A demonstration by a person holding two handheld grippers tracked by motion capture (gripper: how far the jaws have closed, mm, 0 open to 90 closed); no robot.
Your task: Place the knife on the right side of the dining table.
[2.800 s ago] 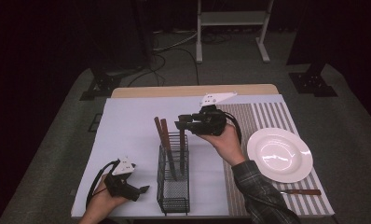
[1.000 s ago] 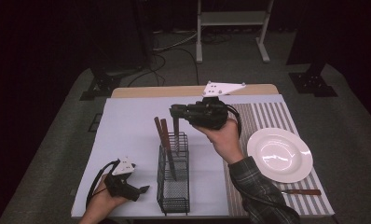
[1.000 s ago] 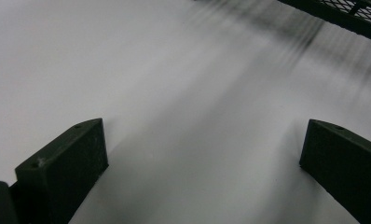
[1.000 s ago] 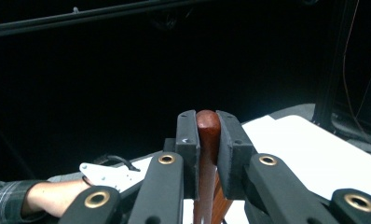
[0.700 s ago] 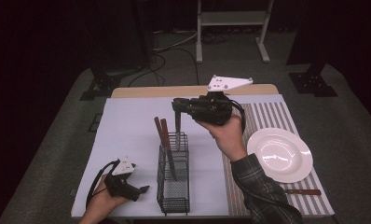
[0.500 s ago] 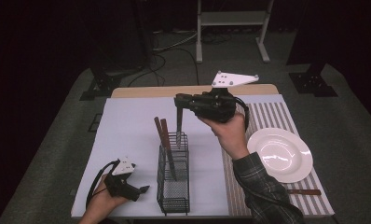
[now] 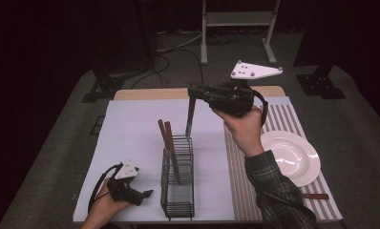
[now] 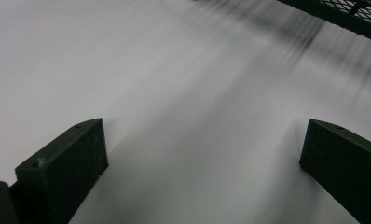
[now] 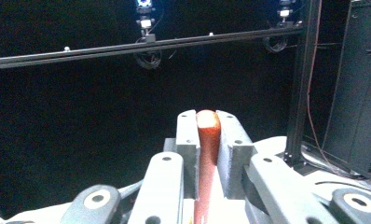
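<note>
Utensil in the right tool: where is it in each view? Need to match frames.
High view: utensil hangs from the right tool, upper centre, tip near the top of the wire basket.
Right gripper view: its red-brown handle stands bottom centre, clamped between the jaws.
Left gripper view: white mat between open jaws; basket edge at top right.
Shared landmark: the wire basket, in the high and left gripper views.

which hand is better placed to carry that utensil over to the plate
Right. The right gripper is already shut on the utensil, lifted nearly out of the wire basket, and the plate lies on its side. The left gripper rests open on the table, far from the plate.
</note>
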